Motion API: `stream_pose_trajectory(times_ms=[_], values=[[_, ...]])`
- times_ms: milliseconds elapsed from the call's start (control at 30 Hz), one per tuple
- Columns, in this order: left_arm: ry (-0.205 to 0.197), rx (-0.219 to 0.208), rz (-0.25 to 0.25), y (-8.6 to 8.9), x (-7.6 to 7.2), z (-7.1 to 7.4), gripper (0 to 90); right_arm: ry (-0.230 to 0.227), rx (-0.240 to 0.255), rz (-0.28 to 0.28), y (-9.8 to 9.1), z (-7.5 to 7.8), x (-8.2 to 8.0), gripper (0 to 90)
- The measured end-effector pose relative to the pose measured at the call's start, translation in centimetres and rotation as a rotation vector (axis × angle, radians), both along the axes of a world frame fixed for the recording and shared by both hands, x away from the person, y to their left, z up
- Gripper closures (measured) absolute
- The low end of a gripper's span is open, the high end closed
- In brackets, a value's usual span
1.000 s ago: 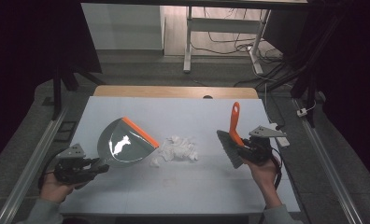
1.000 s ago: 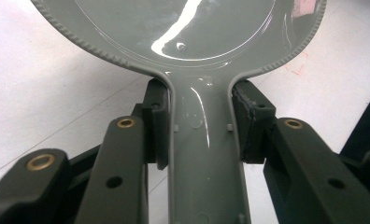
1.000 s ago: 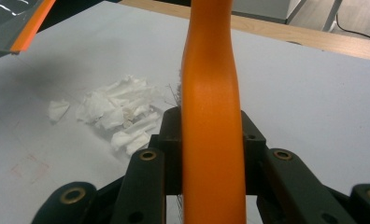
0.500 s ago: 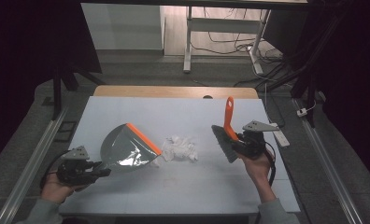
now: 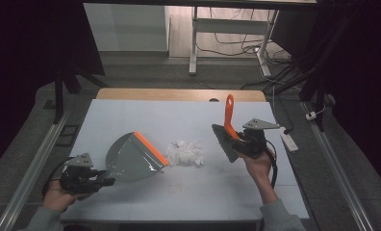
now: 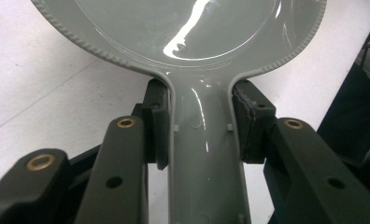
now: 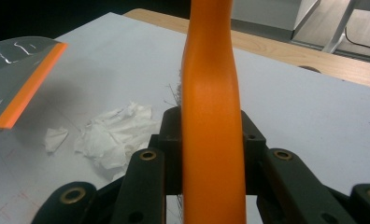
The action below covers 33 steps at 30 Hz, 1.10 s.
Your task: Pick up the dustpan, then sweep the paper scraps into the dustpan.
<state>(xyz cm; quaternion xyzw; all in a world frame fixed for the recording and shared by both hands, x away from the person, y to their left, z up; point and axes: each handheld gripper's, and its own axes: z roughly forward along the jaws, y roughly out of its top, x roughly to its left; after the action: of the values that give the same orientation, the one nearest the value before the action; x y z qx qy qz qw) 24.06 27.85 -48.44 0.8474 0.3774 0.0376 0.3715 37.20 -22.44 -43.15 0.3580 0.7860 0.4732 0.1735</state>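
Over the last second the grey plastic dustpan with the orange front lip [image 5: 133,156] has come down from a steep tilt to lie low on the white table top [image 5: 145,115], its orange edge now just left of the heap of crumpled white paper scraps [image 5: 186,153] at the middle of the table. The left gripper [image 5: 90,177], at the near left, has its jaws clamped on either side of the pan's grey handle [image 6: 205,154], as the left gripper view shows plainly. On the right, the hand brush with the orange handle and dark bristles [image 5: 227,130] has drifted left toward the heap; the right gripper [image 5: 246,140] pinches the orange handle [image 7: 211,140] between its jaws, the bristle end pointing down but apart from the paper. Pan and brush now flank the scraps, so the setup looks about ready, and the sweep from right to left into the pan is the step not yet begun.
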Motion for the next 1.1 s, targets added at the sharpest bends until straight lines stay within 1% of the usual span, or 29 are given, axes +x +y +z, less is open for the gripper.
stream_pose_trajectory(times_ms=[133,267,333,367,633,733,800,967,1100], values=[[0.003,0.002,-0.01,-0.2,-0.1,-0.2,61.7,0.006,0.001,0.002,0.4,-0.1,0.5,70.5],[0.005,0.007,-0.035,-0.3,-0.3,-0.2,61.7,0.006,-0.003,0.003,0.6,-0.2,0.7,70.4],[0.01,0.007,-0.038,-0.3,-0.3,-0.2,61.7,0.007,-0.001,0.003,0.7,-0.2,0.8,70.5],[0.011,0.007,-0.034,-0.3,-0.4,-0.2,61.7,0.009,0.0,0.003,0.8,-0.2,0.9,70.5],[0.013,0.015,-0.053,0.1,-0.8,-0.1,61.7,0.011,-0.005,0.005,1.2,-0.4,1.2,70.5],[0.025,0.015,-0.068,0.3,-0.9,-0.2,61.7,0.014,-0.011,0.007,1.4,-0.4,1.3,70.4],[0.031,0.025,-0.073,0.4,-1.0,-0.4,61.7,0.015,-0.009,0.01,1.5,-0.4,1.4,70.5],[0.042,0.042,-0.069,0.4,-1.1,-0.8,61.7,0.02,-0.024,0.015,2.1,-0.7,1.6,70.5],[0.051,0.066,-0.083,0.3,-1.2,-1.2,61.7,0.025,-0.027,0.02,2.6,-0.9,1.9,70.4]])
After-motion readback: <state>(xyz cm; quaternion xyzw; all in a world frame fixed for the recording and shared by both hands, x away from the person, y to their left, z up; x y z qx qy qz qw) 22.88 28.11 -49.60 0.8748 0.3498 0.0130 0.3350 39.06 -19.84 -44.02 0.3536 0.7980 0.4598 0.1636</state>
